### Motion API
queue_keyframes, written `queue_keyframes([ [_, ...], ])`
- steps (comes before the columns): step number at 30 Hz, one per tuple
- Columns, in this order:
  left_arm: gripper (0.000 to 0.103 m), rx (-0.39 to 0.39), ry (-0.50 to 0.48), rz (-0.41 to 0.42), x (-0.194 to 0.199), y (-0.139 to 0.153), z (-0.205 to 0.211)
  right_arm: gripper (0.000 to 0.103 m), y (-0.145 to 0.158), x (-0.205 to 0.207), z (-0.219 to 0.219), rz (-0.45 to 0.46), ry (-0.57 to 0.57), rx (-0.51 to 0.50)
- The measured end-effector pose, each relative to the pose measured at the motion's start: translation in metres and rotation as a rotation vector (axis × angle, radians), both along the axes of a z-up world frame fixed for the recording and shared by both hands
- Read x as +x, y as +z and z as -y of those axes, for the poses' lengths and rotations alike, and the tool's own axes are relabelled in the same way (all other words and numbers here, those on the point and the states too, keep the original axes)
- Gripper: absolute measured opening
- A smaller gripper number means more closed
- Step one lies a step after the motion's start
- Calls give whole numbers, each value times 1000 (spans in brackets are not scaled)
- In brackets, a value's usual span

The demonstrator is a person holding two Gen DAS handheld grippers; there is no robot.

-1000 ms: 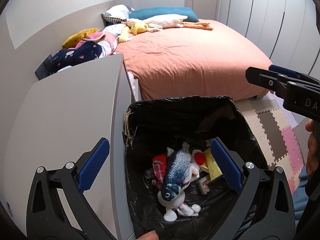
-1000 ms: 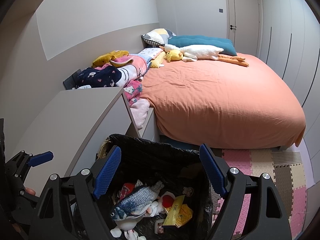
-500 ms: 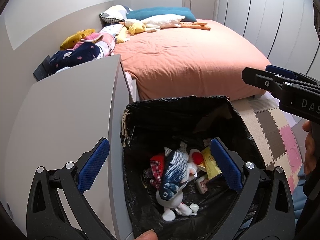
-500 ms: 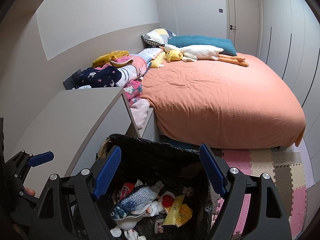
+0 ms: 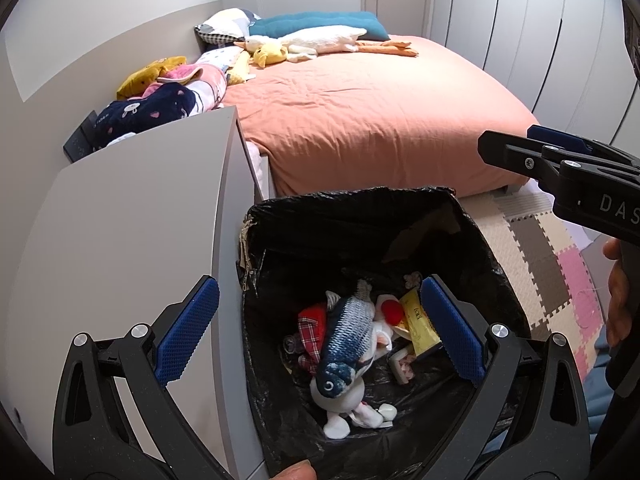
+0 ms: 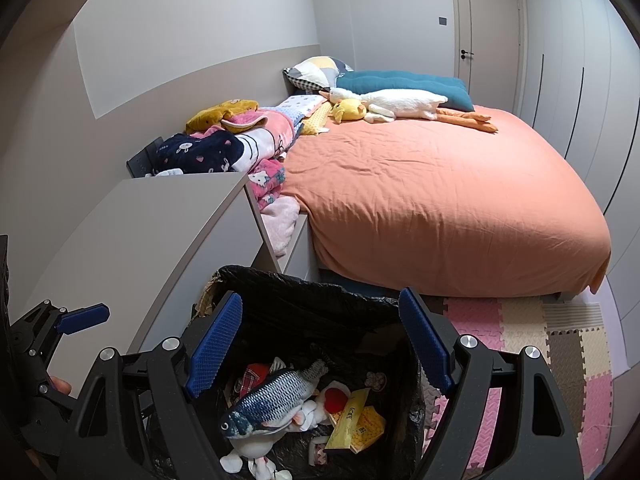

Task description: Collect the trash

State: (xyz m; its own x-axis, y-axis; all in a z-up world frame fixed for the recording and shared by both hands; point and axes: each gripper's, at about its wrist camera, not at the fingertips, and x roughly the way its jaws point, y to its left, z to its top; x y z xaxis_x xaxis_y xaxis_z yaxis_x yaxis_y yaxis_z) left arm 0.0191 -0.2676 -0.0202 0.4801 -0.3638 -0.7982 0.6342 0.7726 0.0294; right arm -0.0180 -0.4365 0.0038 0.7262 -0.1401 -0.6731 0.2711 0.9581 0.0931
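1. I hold two hand-held grippers: left hand-held gripper (image 5: 320,328), right hand-held gripper (image 6: 320,340).
2. One bin (image 5: 360,216) with a black liner.
3. One fish toy (image 5: 344,344) in it.
4. One yellow packet (image 5: 418,326) there too.
5. One bed (image 6: 440,184).
6. One goose plush (image 6: 400,104) and one yellow duck plush (image 6: 348,111) on it.
7. One teal pillow (image 6: 404,82).
8. One door (image 6: 486,36).

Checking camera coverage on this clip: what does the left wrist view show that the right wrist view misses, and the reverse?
Only the left wrist view shows the right gripper from the side. Only the right wrist view shows the left gripper at its edge and the pink clothes wedged between cabinet and bed. Both show the black-lined bin holding the toy fish and yellow packet, each gripper open and empty above it.
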Motion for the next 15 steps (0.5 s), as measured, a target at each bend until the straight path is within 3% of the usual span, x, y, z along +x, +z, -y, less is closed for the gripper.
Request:
queue_keyframes([
  [9,98,-5,-8,6,-2,1,0,81,-3,-5,-1,-1,4,2],
  [15,98,-16,19,-37,4,0,-2,81,-4,-7,-1,1,-1,5],
])
